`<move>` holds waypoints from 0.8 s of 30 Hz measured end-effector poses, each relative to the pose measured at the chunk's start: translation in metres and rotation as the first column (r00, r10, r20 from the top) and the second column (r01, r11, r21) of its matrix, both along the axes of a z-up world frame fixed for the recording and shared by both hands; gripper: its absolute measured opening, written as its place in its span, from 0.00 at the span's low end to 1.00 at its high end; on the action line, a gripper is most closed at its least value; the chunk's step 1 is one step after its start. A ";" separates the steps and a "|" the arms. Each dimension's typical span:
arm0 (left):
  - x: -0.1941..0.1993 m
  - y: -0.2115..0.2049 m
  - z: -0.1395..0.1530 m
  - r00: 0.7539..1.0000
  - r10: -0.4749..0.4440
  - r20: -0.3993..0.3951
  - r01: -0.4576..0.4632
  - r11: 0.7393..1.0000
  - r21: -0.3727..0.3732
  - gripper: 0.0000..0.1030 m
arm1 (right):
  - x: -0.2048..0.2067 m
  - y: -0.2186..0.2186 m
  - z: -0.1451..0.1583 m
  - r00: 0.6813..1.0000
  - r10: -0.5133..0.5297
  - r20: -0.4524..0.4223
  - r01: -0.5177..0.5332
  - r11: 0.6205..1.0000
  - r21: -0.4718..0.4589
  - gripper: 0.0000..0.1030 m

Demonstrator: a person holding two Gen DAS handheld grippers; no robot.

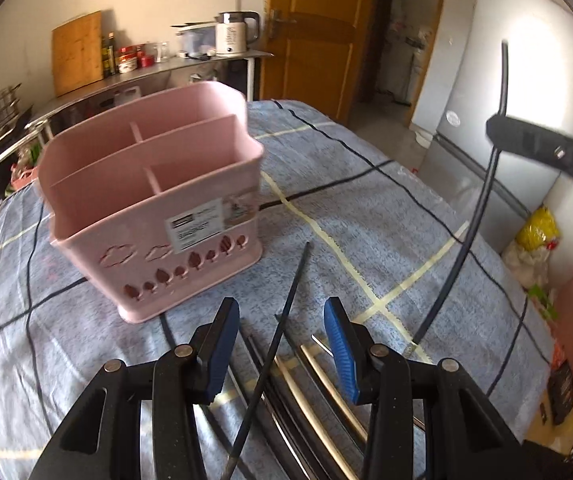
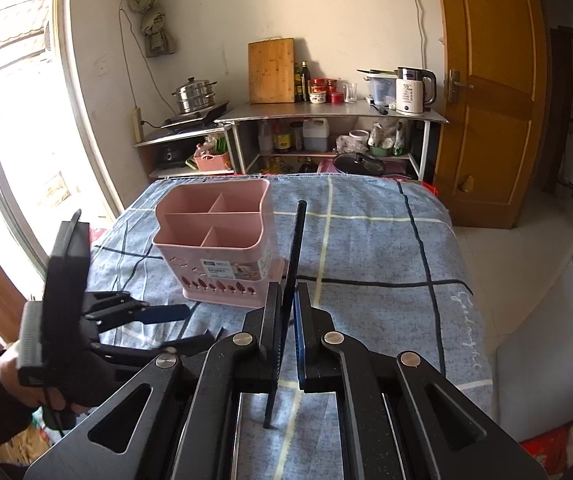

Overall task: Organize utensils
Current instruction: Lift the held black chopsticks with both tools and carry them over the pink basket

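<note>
Holding one black chopstick [image 2: 292, 264] pinched in our right gripper [image 2: 286, 344], we are at the carrying step: it stands nearly upright between the pressed-together fingers, off the checked cloth [image 2: 386, 248]. The pink caddy [image 2: 216, 236] sits at eleven o'clock from it, near, all four compartments showing nothing inside. Our left gripper [image 1: 282, 344] hangs spread over the remaining chopsticks [image 1: 318, 372] lying on the cloth, gripping none. Next, we judge, the right hand must swing toward eleven o'clock, bring the lower tip over one compartment, lower it and let go.
</note>
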State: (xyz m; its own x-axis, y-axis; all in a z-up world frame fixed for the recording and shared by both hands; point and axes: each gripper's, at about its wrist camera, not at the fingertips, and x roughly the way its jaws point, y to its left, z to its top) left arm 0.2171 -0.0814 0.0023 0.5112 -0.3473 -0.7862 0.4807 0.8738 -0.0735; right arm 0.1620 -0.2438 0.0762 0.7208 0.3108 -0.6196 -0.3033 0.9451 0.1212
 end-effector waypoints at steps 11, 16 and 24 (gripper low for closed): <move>0.040 -0.044 -0.053 0.989 -0.093 -0.113 0.107 0.986 0.129 0.28 | 0.004 -0.020 -0.001 1.000 -0.027 -0.009 0.027 1.000 0.012 0.06; 0.047 -0.054 -0.060 0.989 -0.100 -0.112 0.115 0.984 0.136 0.22 | 0.005 -0.022 -0.001 1.000 -0.029 -0.011 0.029 0.999 0.012 0.06; 0.045 -0.047 -0.040 0.995 -0.071 -0.070 0.078 0.992 0.095 0.04 | 0.007 -0.025 -0.001 0.999 -0.037 -0.013 0.037 0.999 0.020 0.06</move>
State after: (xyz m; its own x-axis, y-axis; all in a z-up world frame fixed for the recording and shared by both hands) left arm 0.2617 -0.1280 -0.0377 0.4327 -0.3026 -0.8493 0.5416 0.8403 -0.0235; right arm 0.1689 -0.2692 0.0747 0.7242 0.2964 -0.6226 -0.2667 0.9530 0.1435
